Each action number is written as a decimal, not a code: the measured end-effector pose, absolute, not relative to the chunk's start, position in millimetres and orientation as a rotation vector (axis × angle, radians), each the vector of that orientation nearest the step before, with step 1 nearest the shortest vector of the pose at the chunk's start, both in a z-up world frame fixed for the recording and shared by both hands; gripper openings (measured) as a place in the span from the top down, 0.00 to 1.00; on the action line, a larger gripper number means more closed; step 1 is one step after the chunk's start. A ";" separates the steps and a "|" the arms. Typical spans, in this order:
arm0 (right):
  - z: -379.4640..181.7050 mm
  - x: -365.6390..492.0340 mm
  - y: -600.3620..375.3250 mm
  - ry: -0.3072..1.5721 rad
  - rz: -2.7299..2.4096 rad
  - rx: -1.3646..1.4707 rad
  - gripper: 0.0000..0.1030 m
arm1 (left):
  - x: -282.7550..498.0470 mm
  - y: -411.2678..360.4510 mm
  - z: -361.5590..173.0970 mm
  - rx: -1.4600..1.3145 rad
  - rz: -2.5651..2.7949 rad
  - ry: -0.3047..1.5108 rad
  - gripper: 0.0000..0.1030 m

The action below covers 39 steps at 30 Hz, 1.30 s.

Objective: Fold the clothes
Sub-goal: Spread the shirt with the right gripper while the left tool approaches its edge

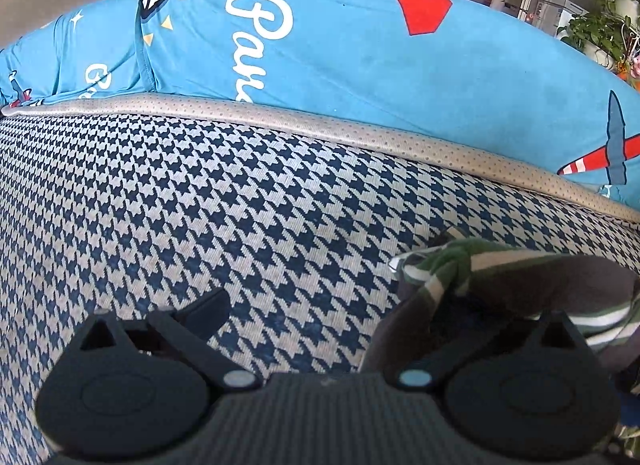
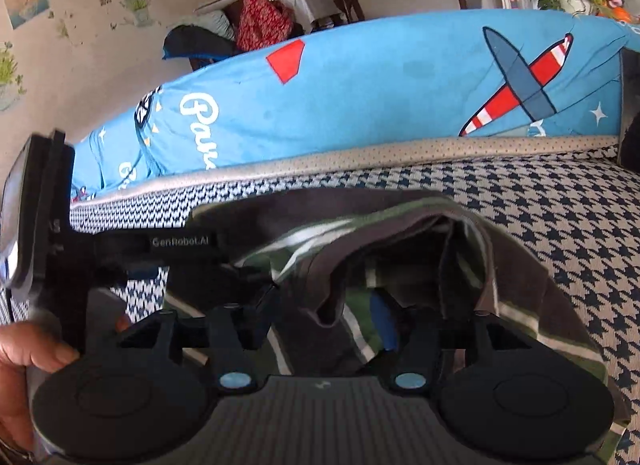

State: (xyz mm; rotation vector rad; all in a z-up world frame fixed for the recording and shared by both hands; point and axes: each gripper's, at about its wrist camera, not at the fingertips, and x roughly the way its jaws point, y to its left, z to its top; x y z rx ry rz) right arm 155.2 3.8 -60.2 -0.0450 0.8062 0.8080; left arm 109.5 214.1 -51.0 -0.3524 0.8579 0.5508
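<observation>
Over the right finger of the left gripper (image 1: 320,305), jaws wide, drapes the striped garment (image 1: 500,265). Right gripper (image 2: 324,313) part open, cloth bunched between its fingers; grip unclear.

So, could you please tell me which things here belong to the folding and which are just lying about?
In the job:
striped garment
left tongs
right tongs

Lying about:
blue airplane-print cushion
houndstooth cover
potted plant

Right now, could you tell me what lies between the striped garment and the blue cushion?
In the left wrist view, bare houndstooth cover, then a grey dotted border strip, separates the striped garment from the blue cushion.
</observation>
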 end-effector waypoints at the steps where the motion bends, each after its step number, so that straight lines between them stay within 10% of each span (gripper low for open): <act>1: -64.1 152.4 6.6 0.820 0.811 -0.065 0.49 | 108.6 214.4 -51.3 -0.354 0.551 0.859 0.00; 12: -91.7 142.6 27.0 0.883 0.780 -0.112 0.35 | 104.4 211.1 -56.0 -0.349 0.563 0.870 0.00; 21: -87.0 138.9 33.9 0.779 0.776 -0.128 0.88 | 93.0 211.5 -43.3 -0.278 0.644 0.816 0.00; 39: -71.9 70.4 59.9 0.733 1.270 -0.187 0.92 | 9.1 257.2 -7.1 -0.263 0.846 0.716 0.00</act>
